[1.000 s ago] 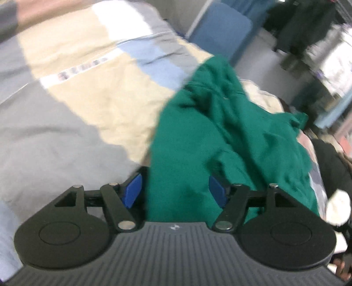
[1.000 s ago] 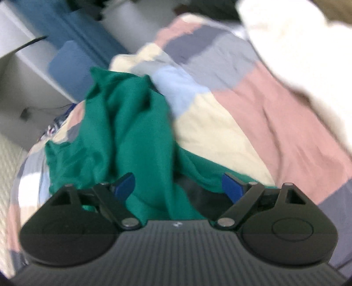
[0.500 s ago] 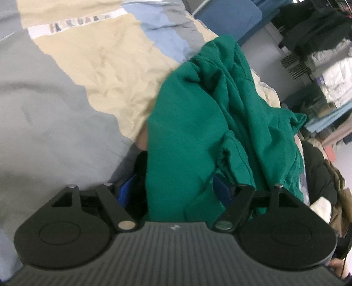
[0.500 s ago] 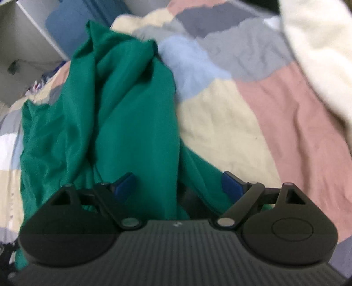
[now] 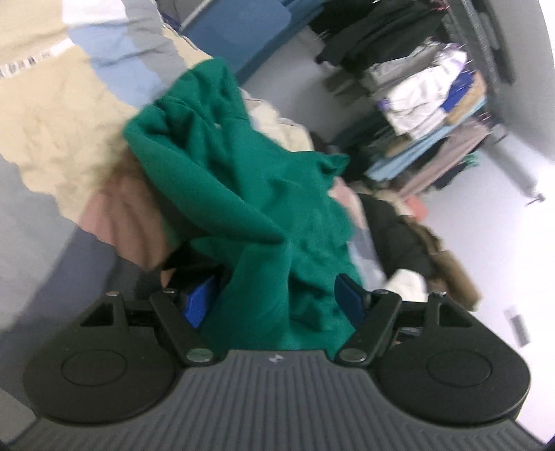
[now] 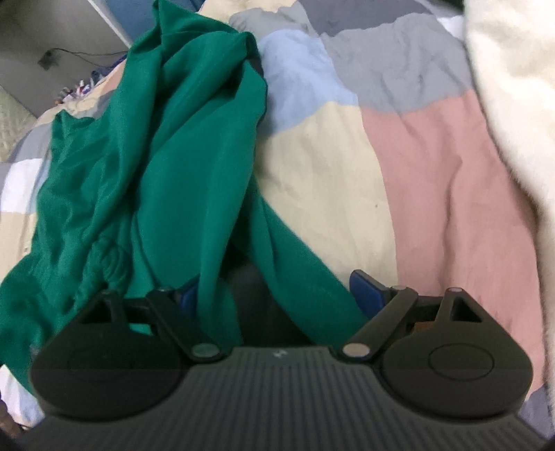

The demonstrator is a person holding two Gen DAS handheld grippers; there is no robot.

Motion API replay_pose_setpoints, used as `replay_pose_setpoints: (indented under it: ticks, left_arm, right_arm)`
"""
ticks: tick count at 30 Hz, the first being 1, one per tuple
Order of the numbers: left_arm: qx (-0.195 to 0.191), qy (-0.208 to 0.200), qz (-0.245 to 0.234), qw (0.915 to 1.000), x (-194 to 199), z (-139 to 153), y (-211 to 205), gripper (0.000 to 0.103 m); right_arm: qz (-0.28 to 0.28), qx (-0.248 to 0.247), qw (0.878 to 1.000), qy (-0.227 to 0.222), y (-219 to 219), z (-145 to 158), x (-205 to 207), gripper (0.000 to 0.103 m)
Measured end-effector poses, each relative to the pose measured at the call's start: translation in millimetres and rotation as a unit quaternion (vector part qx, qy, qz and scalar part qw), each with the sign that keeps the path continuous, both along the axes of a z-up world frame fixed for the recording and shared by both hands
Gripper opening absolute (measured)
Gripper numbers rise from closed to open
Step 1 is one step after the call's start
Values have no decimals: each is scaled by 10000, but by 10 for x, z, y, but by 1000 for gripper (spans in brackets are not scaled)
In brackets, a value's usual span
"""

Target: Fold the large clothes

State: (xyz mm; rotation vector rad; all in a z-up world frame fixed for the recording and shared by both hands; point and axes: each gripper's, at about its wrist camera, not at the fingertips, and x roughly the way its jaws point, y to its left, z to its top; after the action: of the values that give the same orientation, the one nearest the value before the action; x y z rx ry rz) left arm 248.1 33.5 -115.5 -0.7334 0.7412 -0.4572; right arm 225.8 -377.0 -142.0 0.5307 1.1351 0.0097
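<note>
Left gripper (image 5: 277,298): jaws wide, having just opened a little further, a bunch of the green garment (image 5: 242,180) lying loose between them, not pinched. Right gripper (image 6: 277,298): jaws wide too, two green strands running through the gap, unclamped. The garment sprawls crumpled from frame centre to upper left on the patchwork quilt (image 6: 329,166), probably let go for regripping. No containers show; folded clothes (image 5: 433,104) are stacked at upper right.

Patchwork bedspread (image 6: 329,180) in beige, pink, grey and blue spreads ahead of the tool. Cream fleece blanket (image 6: 513,86) far right. Dark fur-trimmed coat (image 5: 409,236) right of tool; stacked folded clothes (image 5: 426,104) on a rack beyond; blue panel (image 5: 239,31) far ahead.
</note>
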Motion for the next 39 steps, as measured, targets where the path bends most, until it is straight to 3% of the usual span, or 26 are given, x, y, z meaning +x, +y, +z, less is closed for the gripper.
replay_pose_setpoints:
  ticks: [4,8,11,14,18,23,28,32,35,36,37,39]
  left_arm:
    - [-295,455,-52,9985,1,-106,19,78]
    - [352,1005,454,9933,78,-249,32,78]
    - [848,1292,679,9857,181,-397,0,78]
    - [773,1290,668,9864,264,-479,-22,78]
    - [888,951,811,9882,320,-458,-71,78]
    - [1092,671,755,9889,425,-461,-119,76]
    - [1182,982,445,9871,452,-589,-195,73]
    - [1234,1169,257,9851,409,-643,-256,69]
    - [1367,1155,249,9835,347,-616,-295,56]
    - [1295,1201,283,9839,318,-611,-289,50]
    - [1204,1217,274,9849,278,-595,-274,35]
    - [1046,1167,306,9872,200,-538,-241,26]
  right_arm:
    - [259,488,9984,-155,116,86,-25,90]
    - [488,1165,9909,-467,186,181,-71,90]
    - [564,880,9936,-432,253,198,-61,90]
    - [524,461,9972,-260,293,135,-26,89]
    - [516,-323,9981,-29,310,68,5,87]
    - [793,-650,9947,45,396,23,41,88]
    - [1059,-480,9930,213,406,-72,-15,90]
    - [1437,-667,9870,264,535,-68,-22,91]
    - [1630,-825,9830,184,672,17,-60,69]
    - [1701,-854,9816,136,718,60,-84,52]
    - [1755,-900,9803,75,772,115,-116,36]
    - [1854,-1142,9760,-84,869,225,-178,26]
